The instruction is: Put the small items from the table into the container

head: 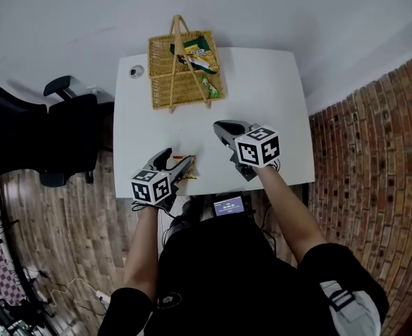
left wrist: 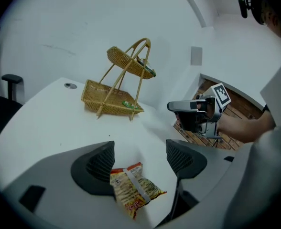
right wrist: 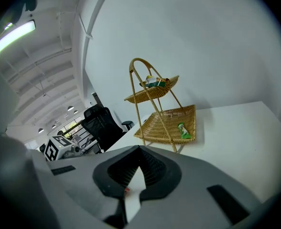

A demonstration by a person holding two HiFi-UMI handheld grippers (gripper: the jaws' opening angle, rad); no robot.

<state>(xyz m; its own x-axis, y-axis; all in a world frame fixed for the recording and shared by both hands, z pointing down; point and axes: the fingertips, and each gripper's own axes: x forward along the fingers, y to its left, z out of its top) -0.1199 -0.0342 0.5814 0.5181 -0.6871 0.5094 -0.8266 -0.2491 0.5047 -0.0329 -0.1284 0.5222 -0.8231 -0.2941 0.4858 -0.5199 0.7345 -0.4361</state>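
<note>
A small orange-and-yellow snack packet lies flat on the white table near its front edge. My left gripper stands open over it, with the packet between the two pads and close against the left one; in the head view this gripper is at the front left with the packet beside its tips. My right gripper hovers shut and empty over the table's middle; its pads meet. The two-tier wicker basket stands at the back and holds several packets.
A green packet lies in the basket's lower tier and more items in the upper one. A small round object sits at the table's back left corner. A black office chair stands left of the table; a brick surface lies to its right.
</note>
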